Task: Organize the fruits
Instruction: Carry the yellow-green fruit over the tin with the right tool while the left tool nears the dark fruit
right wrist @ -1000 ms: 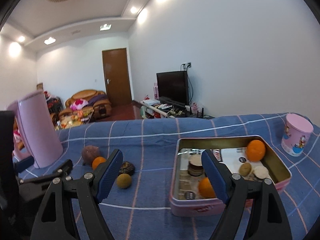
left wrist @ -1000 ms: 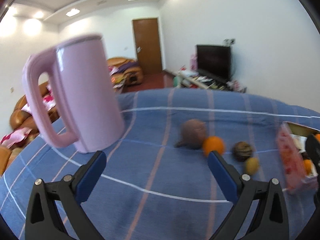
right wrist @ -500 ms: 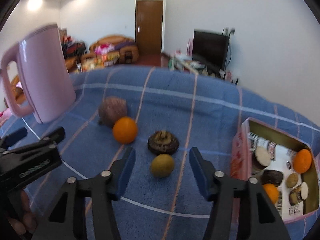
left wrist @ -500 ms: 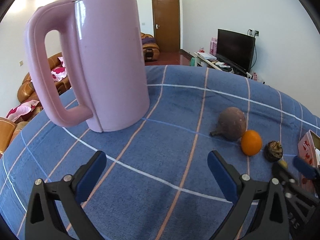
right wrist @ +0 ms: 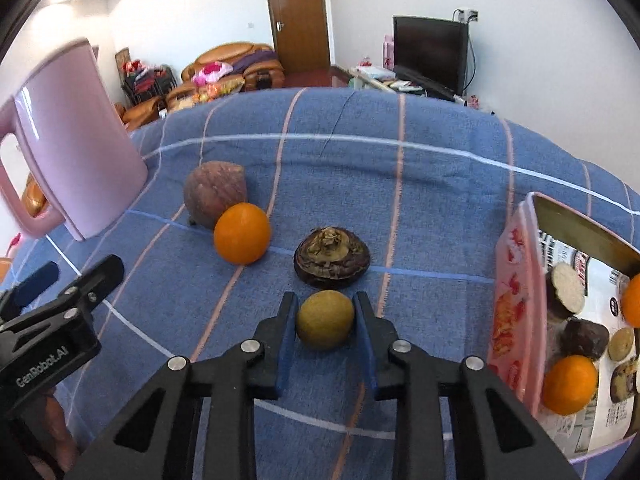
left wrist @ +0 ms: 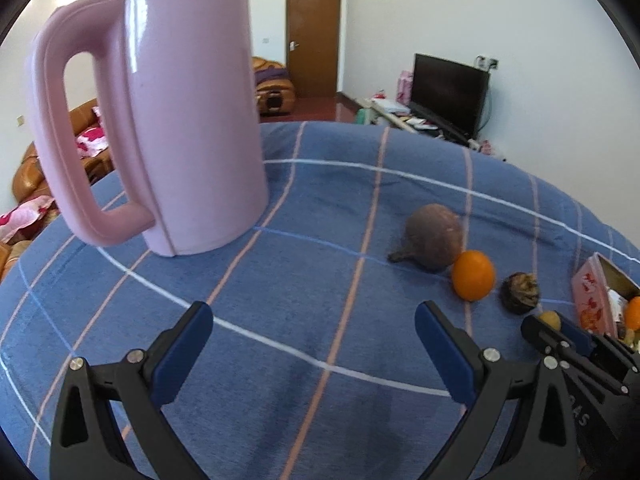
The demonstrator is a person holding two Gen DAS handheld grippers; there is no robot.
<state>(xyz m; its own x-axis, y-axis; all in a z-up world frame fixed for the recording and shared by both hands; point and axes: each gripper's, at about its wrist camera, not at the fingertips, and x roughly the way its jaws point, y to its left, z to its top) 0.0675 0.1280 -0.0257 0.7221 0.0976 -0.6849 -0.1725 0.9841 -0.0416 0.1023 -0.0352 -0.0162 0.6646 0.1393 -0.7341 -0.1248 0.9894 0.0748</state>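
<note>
Blue checked cloth (right wrist: 340, 128) carries three loose fruits mid-frame. My right gripper (right wrist: 325, 322) clamps the yellow-green fruit (right wrist: 325, 325); left gripper (left wrist: 314, 344) gapes empty. Tin (right wrist: 516, 308) at right holds several already.

Right tool (right wrist: 325, 322) angled down, pads clamped on a small fruit (right wrist: 325, 325); left tool (left wrist: 314, 344) wide apart, empty.

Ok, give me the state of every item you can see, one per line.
right gripper: shut on the small yellow-green fruit
left gripper: open, empty
pink kettle: upright, lid closed
pink tin box: open, holding fruits
loose orange: on the blue cloth, touching the brown root
</note>
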